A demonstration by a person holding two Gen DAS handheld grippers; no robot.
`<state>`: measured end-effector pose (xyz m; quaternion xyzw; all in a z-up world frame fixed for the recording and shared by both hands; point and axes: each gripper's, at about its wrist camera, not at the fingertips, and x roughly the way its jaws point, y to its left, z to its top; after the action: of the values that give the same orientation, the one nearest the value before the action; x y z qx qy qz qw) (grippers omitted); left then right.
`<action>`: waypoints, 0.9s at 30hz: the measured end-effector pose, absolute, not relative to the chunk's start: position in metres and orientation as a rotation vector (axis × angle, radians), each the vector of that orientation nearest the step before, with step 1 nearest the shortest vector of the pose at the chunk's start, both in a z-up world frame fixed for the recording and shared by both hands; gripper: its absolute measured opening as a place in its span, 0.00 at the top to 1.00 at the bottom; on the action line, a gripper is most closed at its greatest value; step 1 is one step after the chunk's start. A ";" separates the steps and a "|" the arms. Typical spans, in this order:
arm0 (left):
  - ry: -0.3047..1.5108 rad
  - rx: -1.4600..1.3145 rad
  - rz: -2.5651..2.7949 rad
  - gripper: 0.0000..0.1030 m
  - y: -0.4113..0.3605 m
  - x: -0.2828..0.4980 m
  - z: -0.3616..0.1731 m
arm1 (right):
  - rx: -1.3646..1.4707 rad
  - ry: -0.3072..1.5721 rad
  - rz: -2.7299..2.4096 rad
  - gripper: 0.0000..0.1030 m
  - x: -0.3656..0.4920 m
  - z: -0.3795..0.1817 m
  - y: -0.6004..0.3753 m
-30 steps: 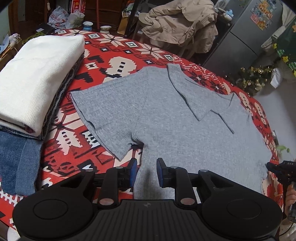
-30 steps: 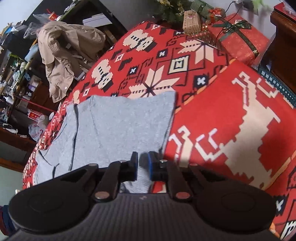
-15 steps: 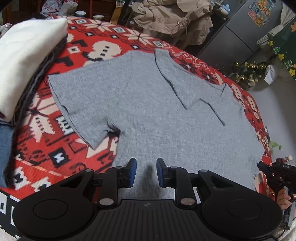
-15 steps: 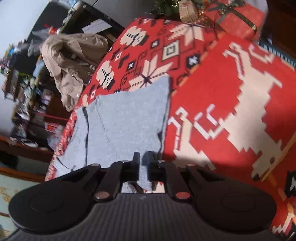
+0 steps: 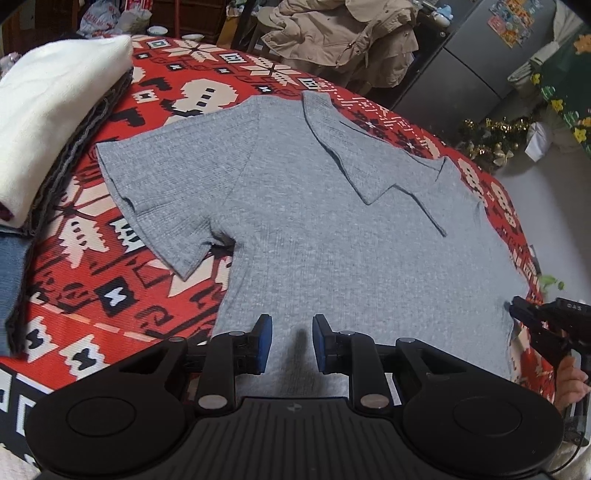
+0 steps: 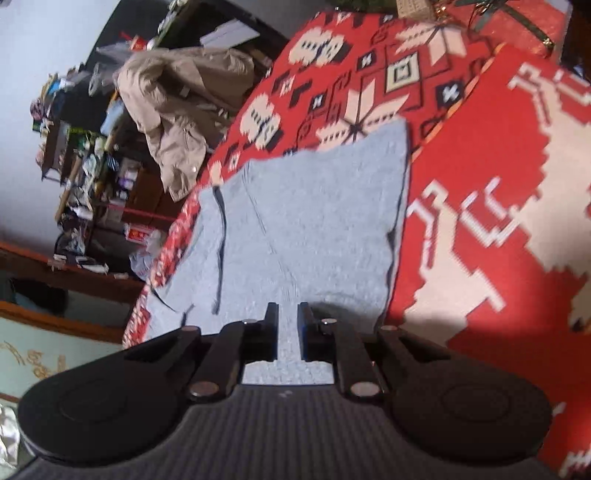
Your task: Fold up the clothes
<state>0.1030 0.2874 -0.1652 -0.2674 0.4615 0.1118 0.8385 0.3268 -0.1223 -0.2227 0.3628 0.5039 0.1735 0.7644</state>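
Observation:
A grey ribbed short-sleeved top (image 5: 332,229) lies spread flat on the red patterned blanket (image 5: 110,295), collar toward the far side. My left gripper (image 5: 291,341) hovers over the top's near hem, open by a small gap with nothing between its blue pads. At the right edge of that view my right gripper (image 5: 517,314) reaches the top's right hem corner, with a hand (image 5: 570,376) behind it. In the right wrist view the right gripper (image 6: 288,328) sits low over the grey top (image 6: 303,221). Its jaws are opening, with a narrow gap. Fabric shows through the gap, and the pads do not press on it.
A stack of folded clothes stands at the left: a white knit (image 5: 55,110) on top and denim (image 5: 11,277) at the bottom. A beige jacket (image 5: 340,33) hangs on a chair beyond the table. Wrapped gifts (image 6: 524,22) lie past the blanket's far end.
The left gripper drifted further over the grey top, and the folded stack slid to the left of its view. The right gripper tilted and came down over the top's corner, its gap slightly wider.

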 end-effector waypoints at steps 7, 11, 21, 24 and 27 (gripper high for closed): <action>0.982 -0.557 0.215 0.79 0.287 0.090 -0.164 | 0.722 1.090 0.337 0.90 0.305 -0.218 -0.137; 0.970 -0.538 0.203 0.74 0.281 0.087 -0.161 | 0.729 1.050 0.402 0.87 0.294 -0.203 -0.131; 0.958 -0.489 0.196 0.74 0.273 0.070 -0.154 | 0.708 1.097 0.362 0.95 0.288 -0.222 -0.130; 0.958 -0.473 0.189 0.74 0.270 0.066 -0.152 | 0.672 1.092 0.340 0.86 0.277 -0.217 -0.139; 0.954 -0.476 0.173 0.74 0.265 0.066 -0.151 | 0.682 1.074 0.382 0.83 0.262 -0.206 -0.144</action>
<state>0.0659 0.2645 -0.1513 -0.2264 0.4541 0.0824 0.8577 0.2622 -0.1442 -0.2059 0.3165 0.4982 0.1774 0.7875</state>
